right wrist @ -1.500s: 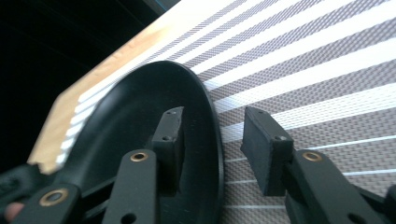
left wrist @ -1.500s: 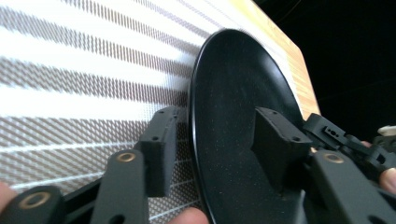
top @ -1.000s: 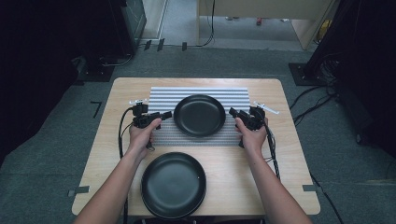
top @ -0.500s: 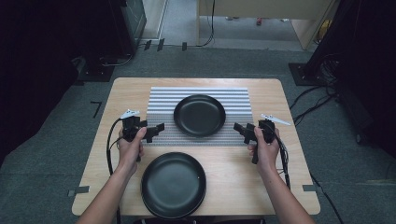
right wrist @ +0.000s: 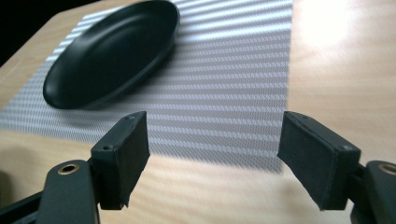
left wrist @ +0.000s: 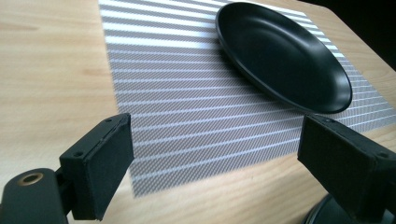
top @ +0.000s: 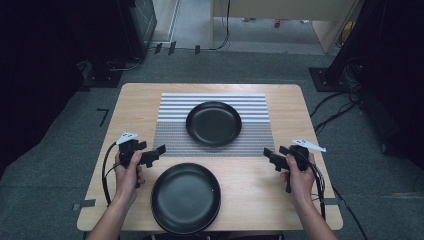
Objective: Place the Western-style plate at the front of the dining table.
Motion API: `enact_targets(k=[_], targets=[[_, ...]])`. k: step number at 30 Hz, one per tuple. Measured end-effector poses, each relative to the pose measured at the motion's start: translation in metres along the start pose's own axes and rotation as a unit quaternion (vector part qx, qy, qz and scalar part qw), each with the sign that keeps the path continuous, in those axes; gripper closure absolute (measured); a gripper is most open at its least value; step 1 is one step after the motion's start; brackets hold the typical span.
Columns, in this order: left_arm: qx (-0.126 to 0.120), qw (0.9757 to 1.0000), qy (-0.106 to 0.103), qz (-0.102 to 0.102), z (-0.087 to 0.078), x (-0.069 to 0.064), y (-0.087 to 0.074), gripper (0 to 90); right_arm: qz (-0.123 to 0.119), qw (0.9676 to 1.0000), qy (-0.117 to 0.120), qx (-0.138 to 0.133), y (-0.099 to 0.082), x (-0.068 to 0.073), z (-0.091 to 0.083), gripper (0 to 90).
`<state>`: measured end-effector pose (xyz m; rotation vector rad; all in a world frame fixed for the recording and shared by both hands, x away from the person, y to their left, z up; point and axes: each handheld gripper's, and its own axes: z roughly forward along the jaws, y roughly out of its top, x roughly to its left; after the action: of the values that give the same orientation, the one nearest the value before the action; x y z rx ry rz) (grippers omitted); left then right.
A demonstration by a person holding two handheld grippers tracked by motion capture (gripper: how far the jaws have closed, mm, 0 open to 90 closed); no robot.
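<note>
Though near plate overhangs table's front edge, partly cut off, far plate on mat lies between left tool and right tool, both spread, empty

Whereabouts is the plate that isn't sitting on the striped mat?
In the high view, that black plate lies on the bare wood at the table's near edge, just in front of the striped mat, nearer the left gripper.
</note>
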<state>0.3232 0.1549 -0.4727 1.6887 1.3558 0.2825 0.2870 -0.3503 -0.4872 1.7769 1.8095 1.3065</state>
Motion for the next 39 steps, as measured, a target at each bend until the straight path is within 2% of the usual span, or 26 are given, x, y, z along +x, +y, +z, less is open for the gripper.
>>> enact_targets(k=[3, 6, 7, 8, 9, 13, 14, 17, 20, 22, 23, 26, 27, 30, 31, 34, 37, 39], targets=[[0.000, 0.9999, -0.005, -0.013, -0.009, 0.006, -0.008, 10.3, 0.001, 1.0000, 0.001, 0.007, -0.008, -0.008, -0.011, 23.9], [0.001, 0.9999, 0.000, -0.013, -0.014, 0.008, -0.015, 10.3, 0.001, 1.0000, -0.002, 0.006, -0.013, -0.012, -0.017, 23.8], [0.000, 0.9999, 0.005, -0.015, -0.020, 0.012, -0.023, 10.2, -0.009, 0.9999, -0.008, 0.007, -0.021, -0.016, -0.024, 23.1], [0.000, 0.9999, 0.005, -0.015, -0.020, 0.012, -0.023, 10.2, -0.009, 0.9999, -0.008, 0.007, -0.021, -0.016, -0.024, 23.1], [0.001, 0.9998, 0.012, -0.017, -0.026, 0.018, -0.031, 10.1, -0.010, 0.9999, -0.012, 0.006, -0.028, -0.021, -0.030, 22.8], [0.006, 0.9992, 0.024, -0.033, -0.038, 0.031, -0.047, 10.1, -0.013, 0.9998, -0.018, 0.004, -0.036, -0.030, -0.042, 21.2], [0.006, 0.9992, 0.024, -0.033, -0.038, 0.031, -0.047, 10.1, -0.012, 0.9997, -0.019, 0.008, -0.037, -0.032, -0.045, 20.6], [0.002, 0.9988, 0.036, -0.032, -0.054, 0.041, -0.058, 10.1, -0.019, 0.9994, -0.028, 0.006, -0.042, -0.037, -0.055, 20.3], [0.000, 0.9985, 0.045, -0.032, -0.062, 0.045, -0.064, 10.1, -0.016, 0.9993, -0.034, 0.001, -0.046, -0.042, -0.061, 20.1], [0.003, 0.9982, 0.052, -0.028, -0.067, 0.046, -0.069, 10.1, -0.013, 0.9989, -0.045, -0.002, -0.051, -0.049, -0.070, 19.7], [0.005, 0.9979, 0.061, -0.019, -0.071, 0.047, -0.073, 10.1, -0.015, 0.9987, -0.049, -0.003, -0.053, -0.051, -0.072, 19.6], [0.003, 0.9976, 0.068, -0.016, -0.076, 0.049, -0.077, 10.1, -0.020, 0.9980, -0.060, -0.003, -0.057, -0.054, -0.077, 19.0], [0.003, 0.9969, 0.078, -0.014, -0.080, 0.049, -0.080, 10.1, -0.029, 0.9968, -0.074, -0.003, -0.062, -0.056, -0.082, 18.9], [0.005, 0.9963, 0.086, -0.009, -0.083, 0.049, -0.083, 10.1, -0.040, 0.9957, -0.084, -0.001, -0.067, -0.059, -0.088, 18.2], [0.010, 0.9941, 0.107, 0.014, -0.084, 0.048, -0.087, 10.1, -0.045, 0.9949, -0.090, 0.000, -0.069, -0.059, -0.089, 18.2], [0.018, 0.9932, 0.113, 0.022, -0.086, 0.049, -0.094, 10.1, -0.048, 0.9939, -0.100, 0.004, -0.073, -0.062, -0.090, 18.3], [0.022, 0.9916, 0.122, 0.036, -0.085, 0.047, -0.098, 9.9, -0.046, 0.9923, -0.113, 0.021, -0.079, -0.062, -0.086, 18.0], [0.021, 0.9918, 0.120, 0.037, -0.084, 0.046, -0.098, 9.9, -0.058, 0.9905, -0.122, 0.023, -0.082, -0.059, -0.084, 17.7]])
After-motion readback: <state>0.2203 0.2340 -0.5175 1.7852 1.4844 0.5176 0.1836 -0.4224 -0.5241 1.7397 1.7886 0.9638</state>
